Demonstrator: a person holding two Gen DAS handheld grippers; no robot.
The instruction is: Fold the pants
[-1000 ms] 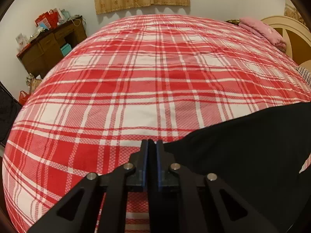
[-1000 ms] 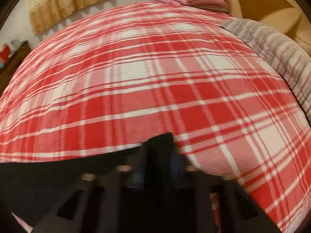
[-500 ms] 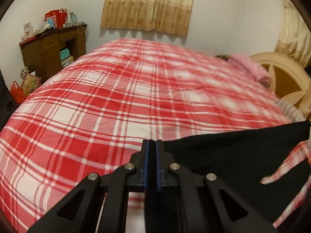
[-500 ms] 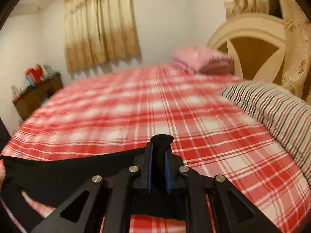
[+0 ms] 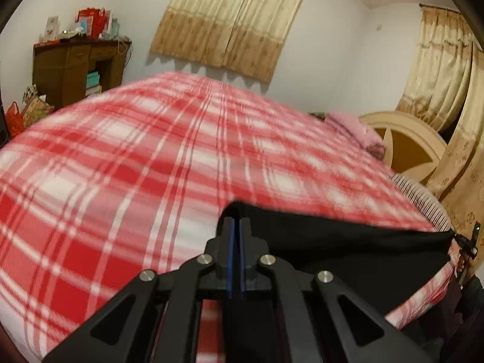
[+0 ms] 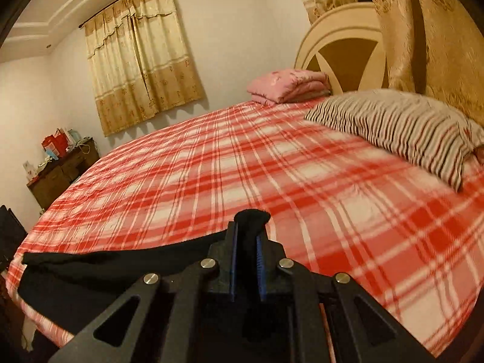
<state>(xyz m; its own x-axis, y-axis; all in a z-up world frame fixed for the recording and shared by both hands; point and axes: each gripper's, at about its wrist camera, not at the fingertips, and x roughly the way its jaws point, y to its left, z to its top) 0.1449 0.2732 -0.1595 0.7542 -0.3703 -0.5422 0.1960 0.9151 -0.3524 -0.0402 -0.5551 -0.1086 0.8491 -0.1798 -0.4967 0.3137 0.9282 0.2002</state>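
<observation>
Our left tool (image 5: 235, 227) clamps one corner of the black pants (image 5: 348, 251) and our right tool (image 6: 246, 236) pinches another bunched corner, so the one garment hangs stretched between them above the red plaid bed (image 6: 272, 163), which carries one striped pillow (image 6: 402, 127) and one folded pink blanket (image 6: 287, 86).

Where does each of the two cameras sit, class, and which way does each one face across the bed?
Left wrist view: sits on the left gripper, looking along its shut jaws over the plaid bed toward the dresser; the black pants stretch rightward.
Right wrist view: sits on the right gripper, facing the striped pillow and headboard; its jaws pinch pants fabric.
Shared: bed, pants, folded pink blanket, curtains. No hand is visible.
</observation>
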